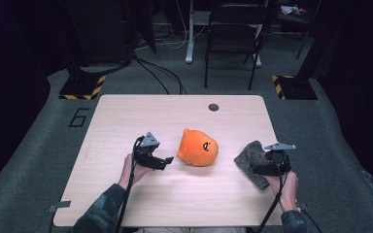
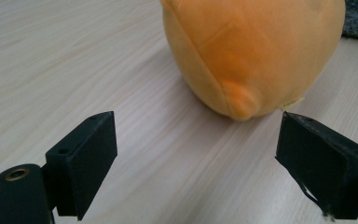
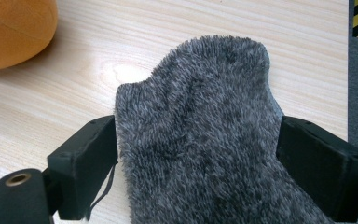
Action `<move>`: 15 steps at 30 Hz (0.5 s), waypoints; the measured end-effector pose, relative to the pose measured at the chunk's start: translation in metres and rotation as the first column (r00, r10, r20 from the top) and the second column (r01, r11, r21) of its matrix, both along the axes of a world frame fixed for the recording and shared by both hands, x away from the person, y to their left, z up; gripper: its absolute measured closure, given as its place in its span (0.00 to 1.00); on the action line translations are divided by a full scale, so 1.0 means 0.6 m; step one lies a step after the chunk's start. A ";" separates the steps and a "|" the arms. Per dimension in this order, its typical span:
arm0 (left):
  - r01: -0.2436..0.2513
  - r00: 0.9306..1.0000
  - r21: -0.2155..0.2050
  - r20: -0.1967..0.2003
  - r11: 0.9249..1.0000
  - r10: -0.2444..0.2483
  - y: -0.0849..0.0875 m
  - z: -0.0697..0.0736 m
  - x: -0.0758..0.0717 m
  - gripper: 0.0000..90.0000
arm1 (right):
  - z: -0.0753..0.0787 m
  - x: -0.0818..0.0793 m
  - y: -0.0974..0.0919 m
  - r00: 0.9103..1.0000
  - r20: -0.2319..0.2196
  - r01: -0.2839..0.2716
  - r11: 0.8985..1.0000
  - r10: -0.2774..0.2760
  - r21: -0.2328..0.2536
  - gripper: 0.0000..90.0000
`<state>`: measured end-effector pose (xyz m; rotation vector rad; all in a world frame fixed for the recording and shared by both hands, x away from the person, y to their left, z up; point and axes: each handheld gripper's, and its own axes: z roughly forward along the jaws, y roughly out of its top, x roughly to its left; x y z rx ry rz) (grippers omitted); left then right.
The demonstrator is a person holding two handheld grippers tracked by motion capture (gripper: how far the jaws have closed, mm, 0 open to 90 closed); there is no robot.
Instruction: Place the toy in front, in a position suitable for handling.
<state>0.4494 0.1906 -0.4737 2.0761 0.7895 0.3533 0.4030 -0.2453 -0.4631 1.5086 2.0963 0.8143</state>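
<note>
The left tongs point(image 1: 167, 160) are hovering open just beside the orange plush toy point(image 1: 197, 147) sitting mid-table point(image 1: 126, 116). The right tongs point(image 3: 198, 154) are straddling the grey fuzzy cloth point(image 3: 200, 140), spread wide, not pinching. Next, seemingly, a closing grip on each.

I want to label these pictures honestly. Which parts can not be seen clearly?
- Orange plush toy, left gripper view: top cut off by the picture's edge.
- Grey fuzzy cloth, right gripper view: near end cut off at the bottom edge.
- Right gripper, high view: jaws too small and dark.
</note>
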 end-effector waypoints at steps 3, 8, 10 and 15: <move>0.025 1.000 -0.011 0.002 1.000 -0.025 -0.018 0.004 0.013 0.16 | -0.001 -0.001 -0.003 1.000 0.001 0.003 1.000 -0.003 0.001 0.13; 0.060 0.998 -0.005 0.019 0.998 -0.060 -0.052 0.003 0.027 0.18 | -0.004 -0.007 -0.006 1.000 -0.008 0.009 1.000 -0.009 0.000 0.14; 0.080 0.997 0.009 0.011 0.997 -0.080 -0.064 -0.002 0.031 0.21 | -0.005 -0.008 -0.007 1.000 -0.011 0.012 1.000 -0.012 0.004 0.15; 0.121 0.992 -0.026 -0.032 0.992 -0.122 -0.076 -0.011 0.034 0.36 | -0.004 -0.012 -0.012 1.000 -0.002 0.008 1.000 -0.008 0.002 0.15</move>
